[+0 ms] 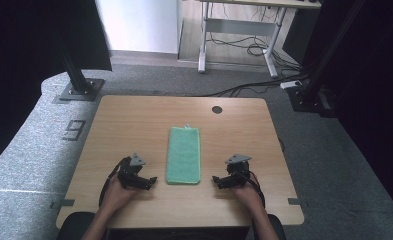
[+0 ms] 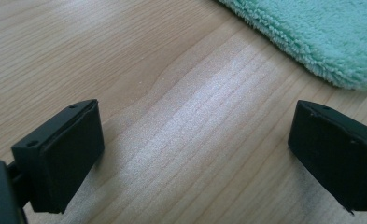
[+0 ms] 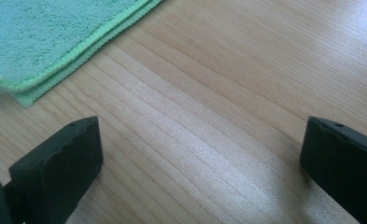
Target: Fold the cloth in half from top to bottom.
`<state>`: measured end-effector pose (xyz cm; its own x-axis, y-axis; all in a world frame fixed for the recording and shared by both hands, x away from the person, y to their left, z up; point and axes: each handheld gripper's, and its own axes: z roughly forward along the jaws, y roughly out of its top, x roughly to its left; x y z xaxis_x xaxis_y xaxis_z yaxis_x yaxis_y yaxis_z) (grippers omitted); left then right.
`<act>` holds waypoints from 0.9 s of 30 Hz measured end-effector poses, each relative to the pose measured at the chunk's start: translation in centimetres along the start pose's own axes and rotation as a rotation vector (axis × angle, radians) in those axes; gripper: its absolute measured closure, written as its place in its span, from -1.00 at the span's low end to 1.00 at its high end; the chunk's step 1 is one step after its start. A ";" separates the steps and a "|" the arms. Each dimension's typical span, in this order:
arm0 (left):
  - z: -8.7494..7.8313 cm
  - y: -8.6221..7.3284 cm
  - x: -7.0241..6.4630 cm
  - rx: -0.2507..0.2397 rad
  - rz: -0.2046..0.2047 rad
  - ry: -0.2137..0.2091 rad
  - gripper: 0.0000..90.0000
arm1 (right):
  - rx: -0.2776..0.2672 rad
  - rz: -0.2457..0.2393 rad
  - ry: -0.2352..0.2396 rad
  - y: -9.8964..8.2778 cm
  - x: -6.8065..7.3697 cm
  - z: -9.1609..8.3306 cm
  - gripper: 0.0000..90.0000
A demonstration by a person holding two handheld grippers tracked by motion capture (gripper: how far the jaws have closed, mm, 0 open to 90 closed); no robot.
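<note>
Two grippers rest on the table in the high view, the left gripper and right gripper either side of a folded green towel, near its front end. Left gripper view: jaws wide apart, nothing between them, towel ahead to the right. Right gripper view: jaws likewise spread and empty, towel ahead to the left.

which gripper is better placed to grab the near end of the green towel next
Neither clearly. The left gripper and right gripper flank the folded towel near its front corners, both open and empty, apart from it. Probably both together.
</note>
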<state>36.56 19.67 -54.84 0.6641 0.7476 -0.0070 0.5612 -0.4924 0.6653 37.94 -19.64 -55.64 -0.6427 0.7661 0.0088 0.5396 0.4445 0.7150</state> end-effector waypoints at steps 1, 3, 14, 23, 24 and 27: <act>0.0 0.0 0.0 0.001 0.000 0.000 -0.93 | 0.000 0.000 0.000 0.0 0.0 0.0 -1.00; 0.1 0.0 0.0 0.004 0.004 -0.003 -0.95 | 0.000 0.000 0.000 0.0 0.0 0.0 -1.00; 0.3 0.8 0.0 0.013 -0.026 -0.003 -0.98 | 0.004 0.029 -0.001 0.3 0.0 0.1 -1.00; 0.5 2.1 0.4 -0.026 -0.058 -0.019 -0.98 | -0.014 0.042 0.019 1.3 0.8 0.4 -1.00; 0.6 2.3 0.4 -0.029 -0.056 -0.019 -0.98 | -0.015 0.042 0.022 1.5 1.0 0.4 -1.00; 0.7 3.0 0.5 -0.038 -0.053 -0.020 -1.00 | -0.017 0.033 0.031 2.0 1.5 0.8 -1.00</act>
<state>38.90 18.21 -53.41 0.6436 0.7632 -0.0576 0.5773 -0.4347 0.6912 38.48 -17.31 -54.77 -0.6417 0.7650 0.0542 0.5515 0.4112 0.7258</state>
